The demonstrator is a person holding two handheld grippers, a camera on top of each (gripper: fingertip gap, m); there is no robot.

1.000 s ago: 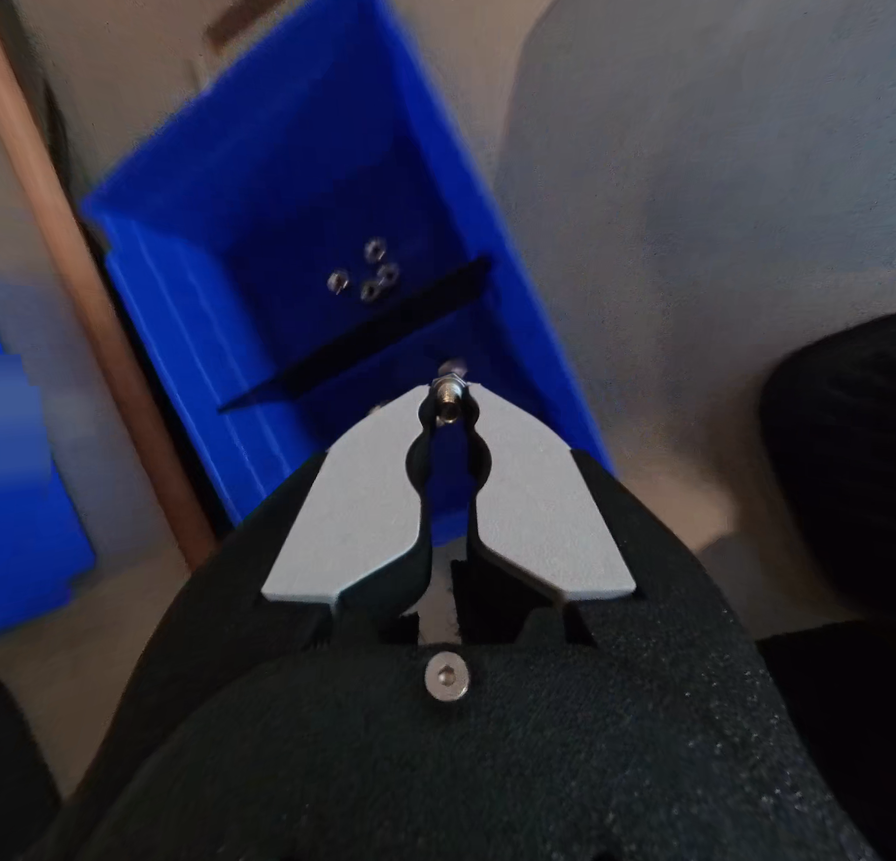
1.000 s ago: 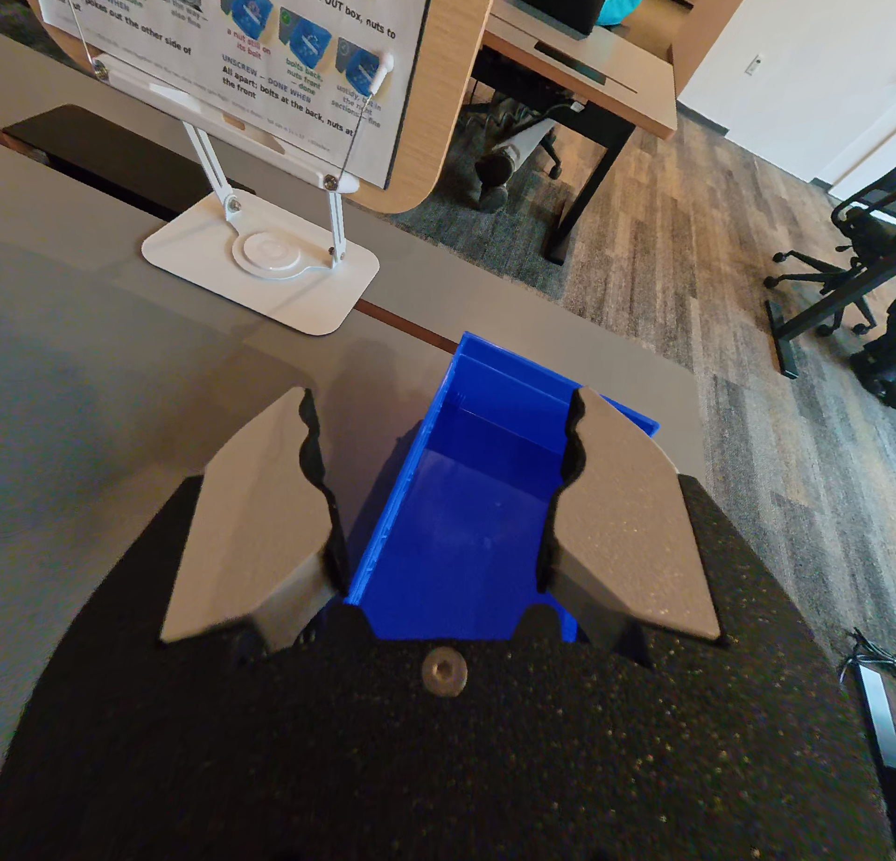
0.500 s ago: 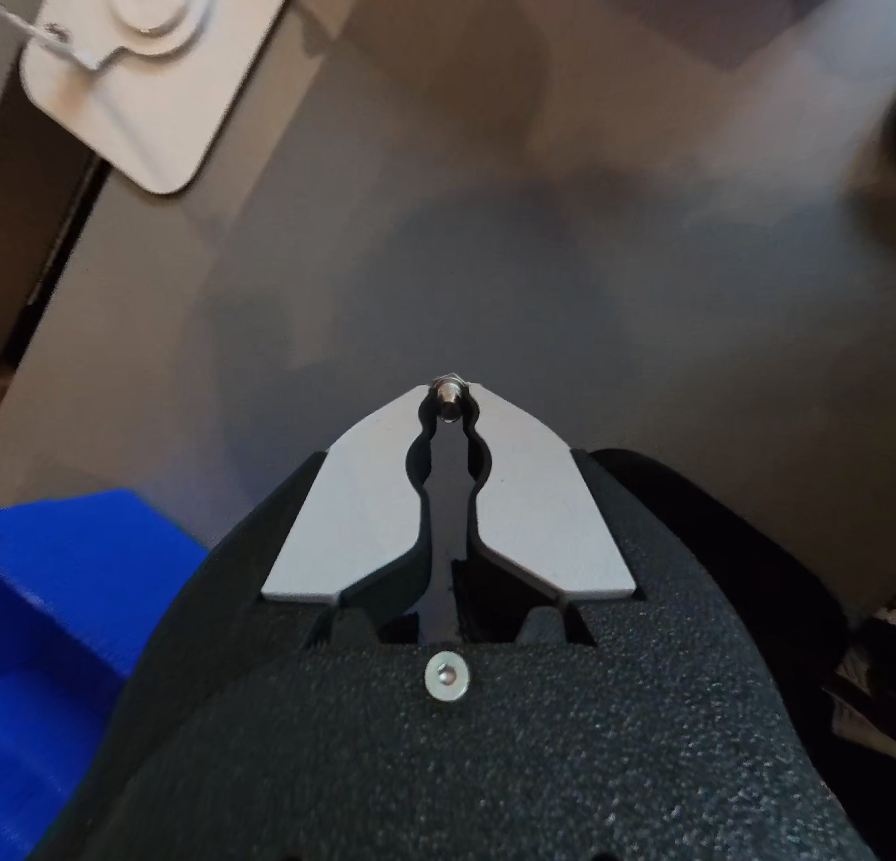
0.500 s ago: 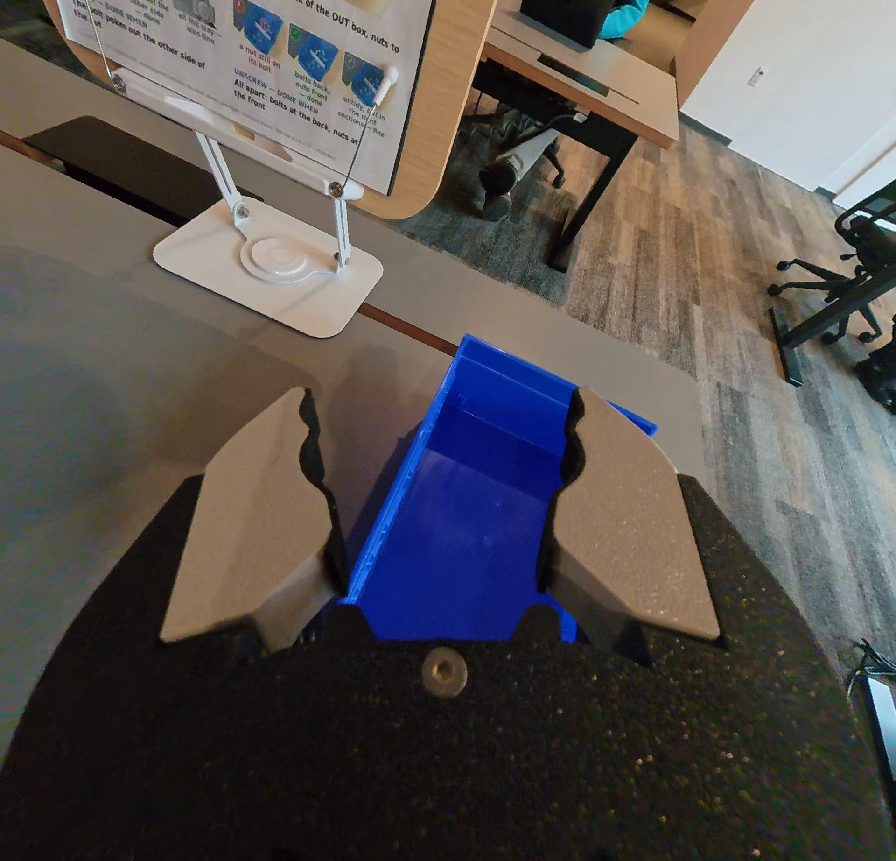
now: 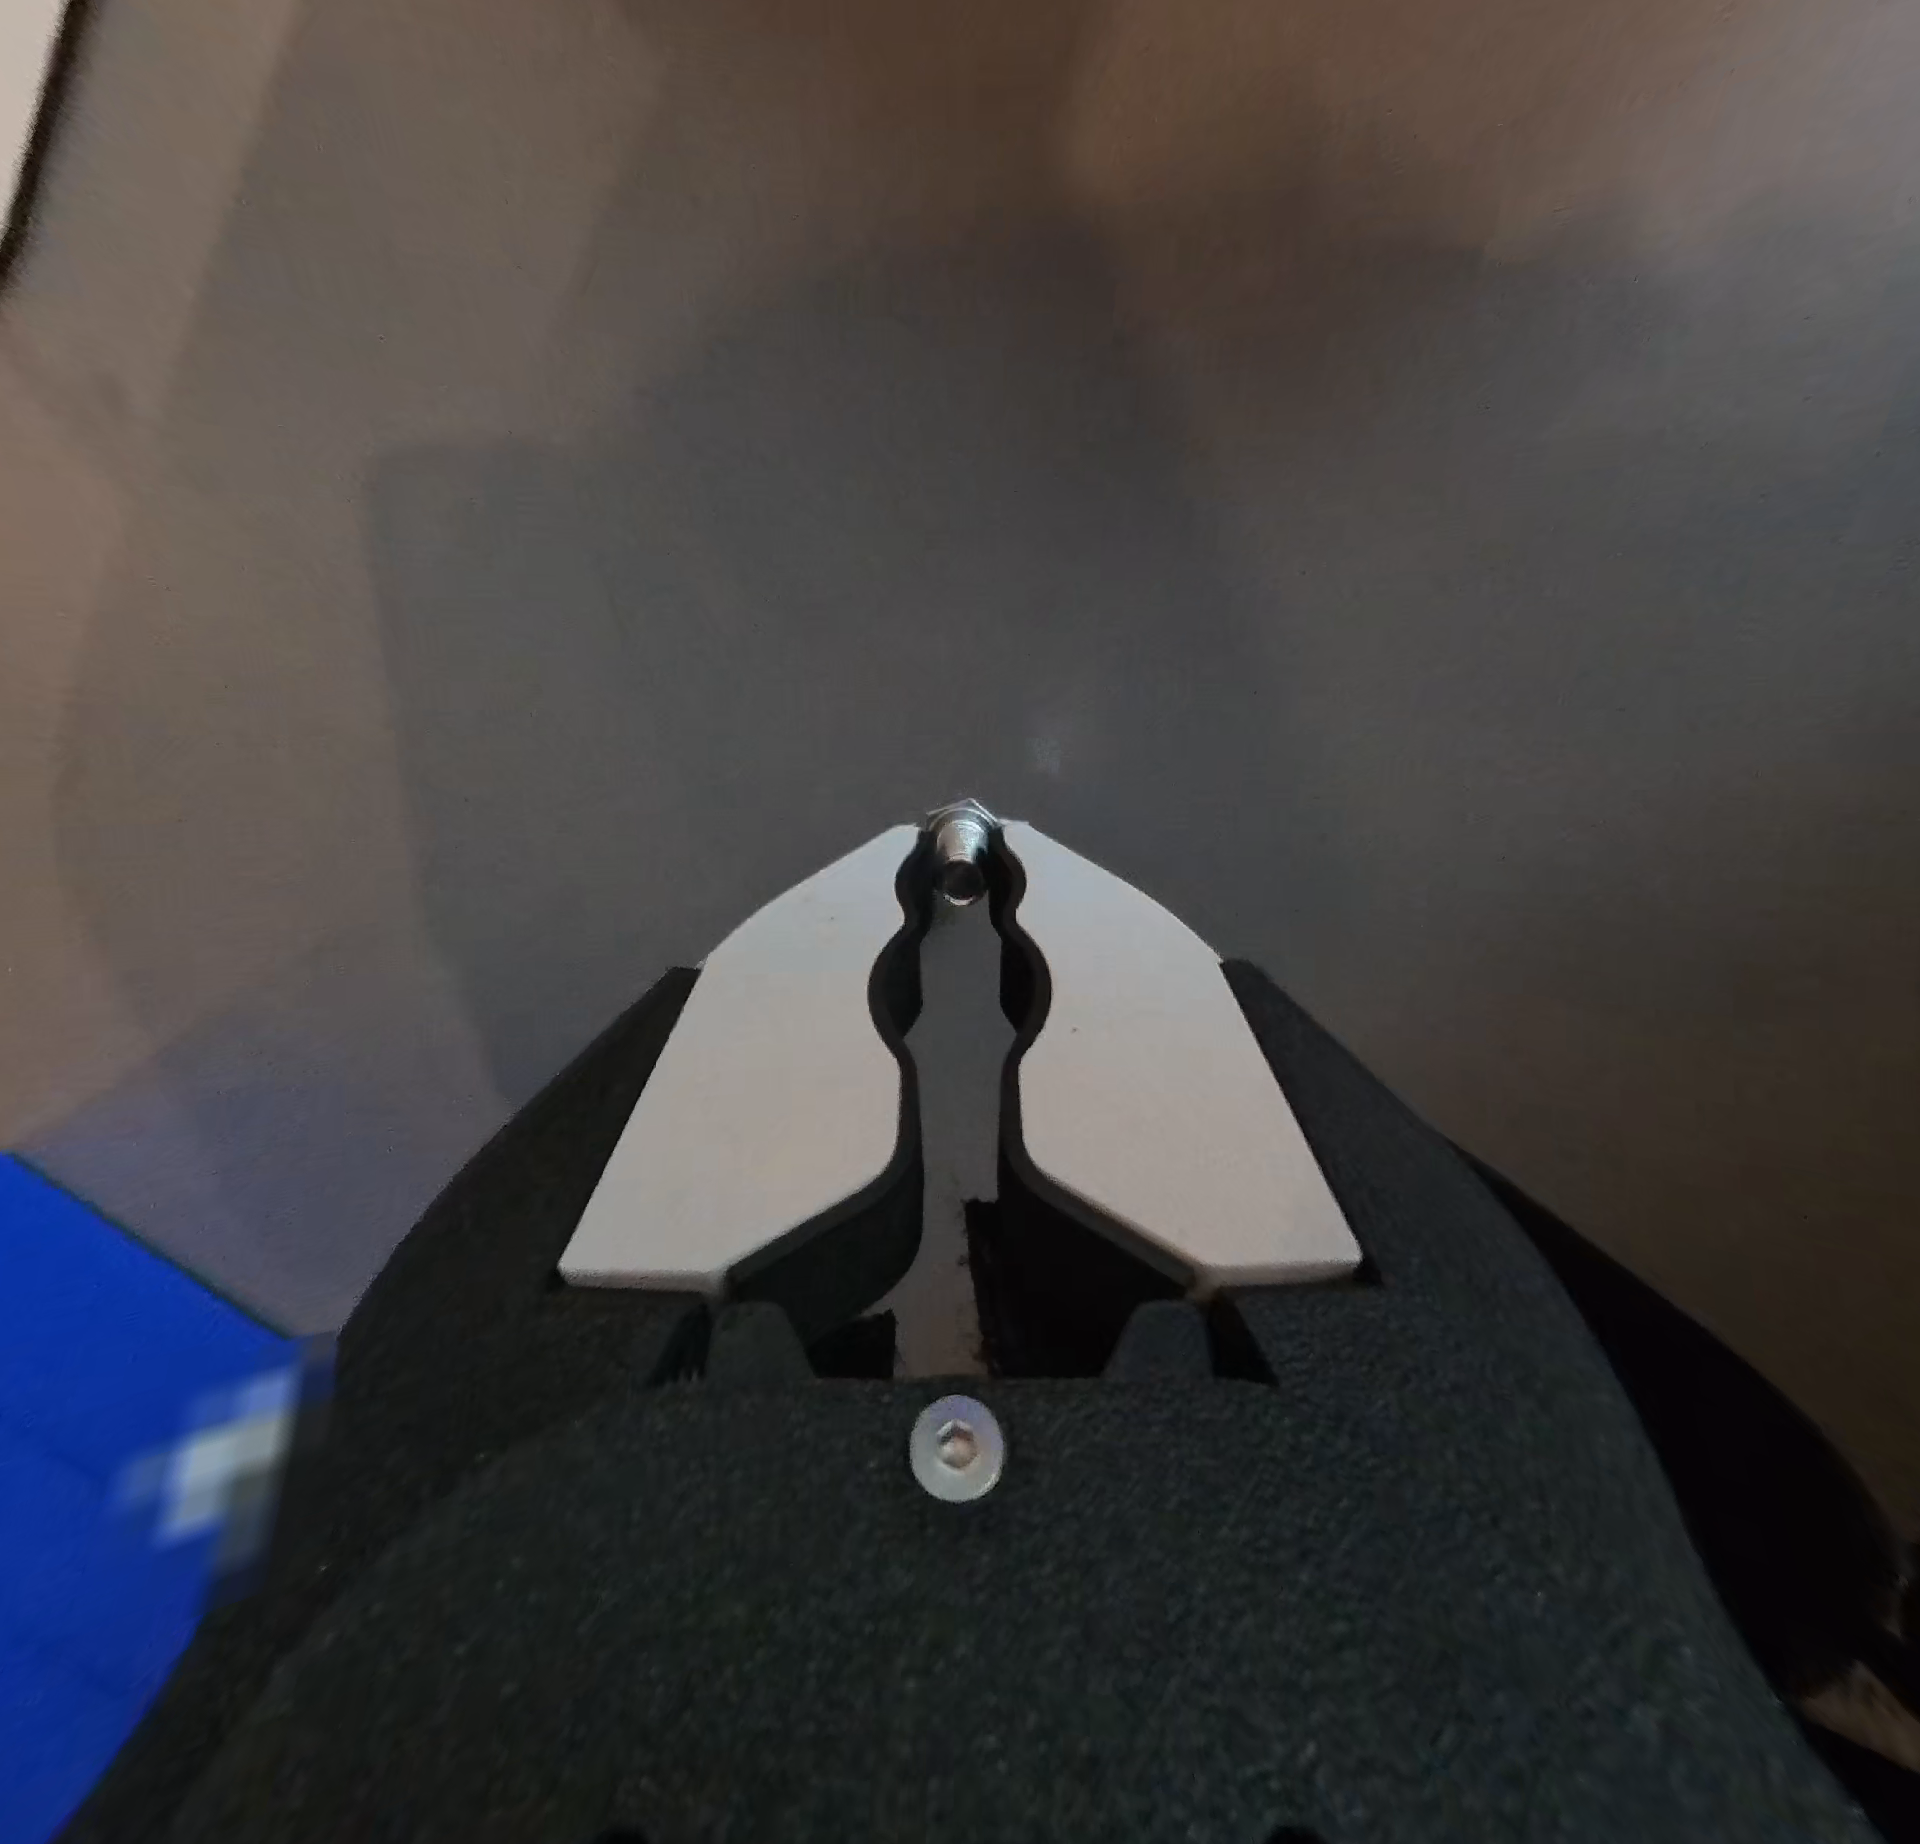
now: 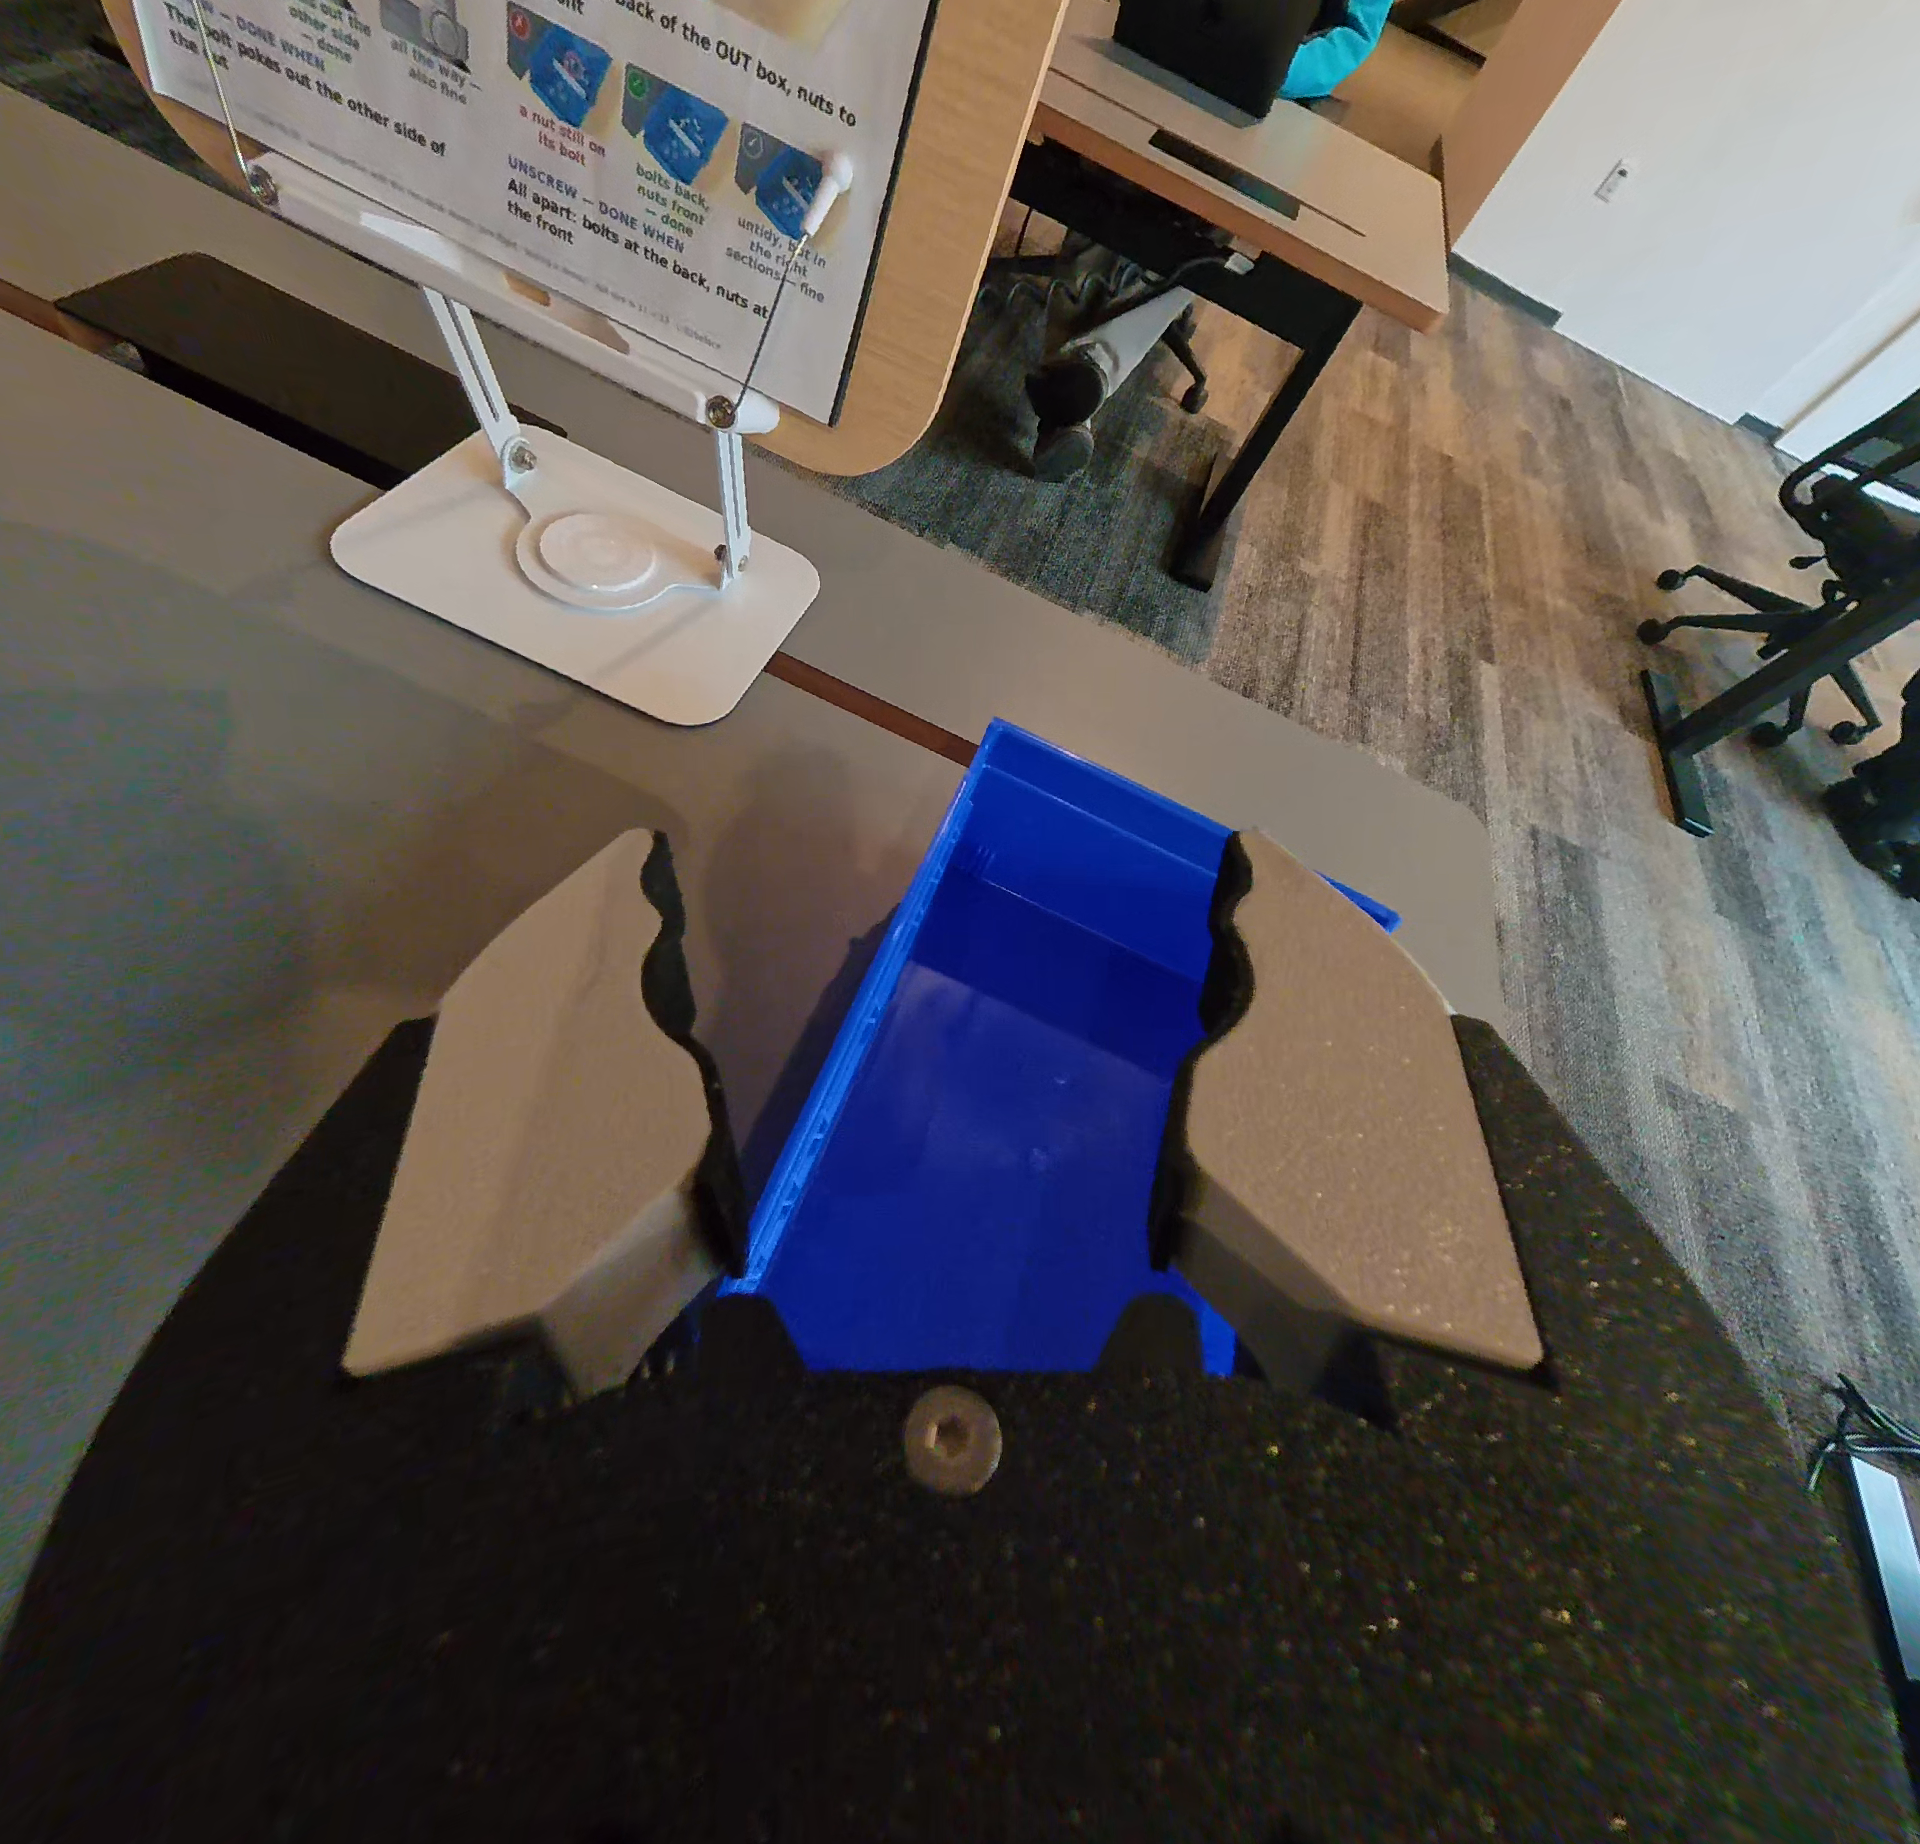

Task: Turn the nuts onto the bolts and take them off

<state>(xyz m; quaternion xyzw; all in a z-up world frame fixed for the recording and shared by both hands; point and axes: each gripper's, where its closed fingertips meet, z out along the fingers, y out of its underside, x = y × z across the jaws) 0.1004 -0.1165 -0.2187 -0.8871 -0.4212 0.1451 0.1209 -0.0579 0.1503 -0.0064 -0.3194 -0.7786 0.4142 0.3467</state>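
1. Bolt (image 5: 958,859) sits pinched at the tips of your left gripper (image 5: 961,864), threaded end pointing back at the camera and a nut (image 5: 961,815) at the far end, over bare tabletop (image 5: 1039,444), free for the other gripper.
2. Your right gripper (image 6: 940,973) hangs wide open and empty above the blue bin (image 6: 997,1119), likely ready to turn the nut.

The left wrist view is dim and soft: the table (image 5: 1351,444) smears into grey-brown shadow, and the blue bin (image 5: 114,1482) at the lower left is blurred (a pixelated patch sits on it). The right wrist view is bright and sharp, evenly lit, with wide-angle bending at the edges and faint shadows beside the stand (image 6: 582,579).
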